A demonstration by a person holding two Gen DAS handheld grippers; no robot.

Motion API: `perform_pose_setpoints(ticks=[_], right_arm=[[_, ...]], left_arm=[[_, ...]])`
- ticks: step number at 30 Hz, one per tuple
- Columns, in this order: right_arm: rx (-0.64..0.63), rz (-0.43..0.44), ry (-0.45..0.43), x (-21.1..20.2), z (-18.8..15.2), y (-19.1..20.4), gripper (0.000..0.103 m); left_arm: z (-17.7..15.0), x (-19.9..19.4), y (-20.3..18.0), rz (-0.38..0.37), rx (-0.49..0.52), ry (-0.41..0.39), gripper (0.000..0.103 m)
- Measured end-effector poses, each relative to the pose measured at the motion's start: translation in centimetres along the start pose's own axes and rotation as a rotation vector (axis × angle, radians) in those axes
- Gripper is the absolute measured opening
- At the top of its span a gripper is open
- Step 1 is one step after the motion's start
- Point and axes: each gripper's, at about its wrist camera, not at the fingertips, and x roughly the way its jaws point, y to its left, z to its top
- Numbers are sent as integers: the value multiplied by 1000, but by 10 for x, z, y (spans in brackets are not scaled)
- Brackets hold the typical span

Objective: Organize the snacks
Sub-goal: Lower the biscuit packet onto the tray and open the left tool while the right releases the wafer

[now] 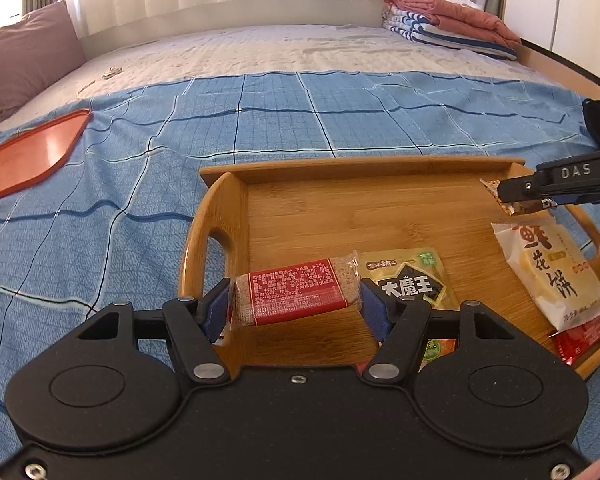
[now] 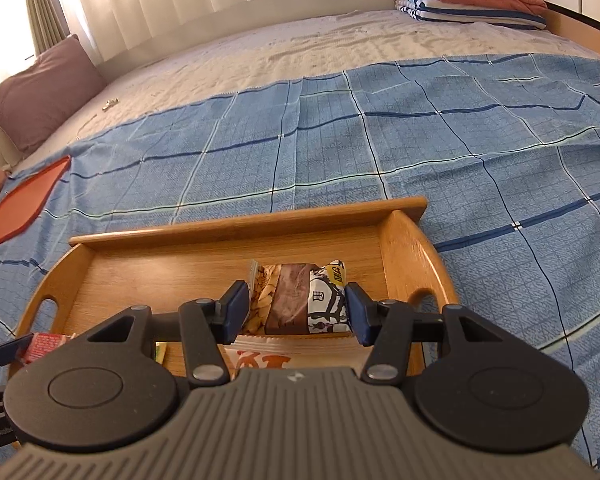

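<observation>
Here, seen from the left wrist, the left gripper [image 1: 296,300] pinches a red-labelled snack bar [image 1: 296,294] by its ends above the near left corner of a wooden tray [image 1: 300,208] on a bed's blue checked sheet [image 1: 140,152]. From the right wrist, the right gripper [image 2: 296,312] clamps a chocolate-and-peanut snack packet [image 2: 300,300] over the tray's right half.

"DAS" on the right gripper [image 1: 516,200]; "大魔王" on the yellow-green packet [image 1: 410,282]; "花饼" on the white packet [image 1: 548,276]; "GenRob…", cut off, on the left gripper [image 2: 4,354]; red-label bar [image 1: 296,294] print too small.
</observation>
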Motion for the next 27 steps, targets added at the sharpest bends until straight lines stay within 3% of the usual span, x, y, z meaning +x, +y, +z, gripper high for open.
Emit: perform_pose_setpoints(ticks=[11,27], right_arm=[[-42,-16,31,19,-5,8,58],[-27,22,41,14,-8,-4,60]], left_arm=[[-1,11,-5,33,44,6,65],[-8,2,-12,50,82,41,66]])
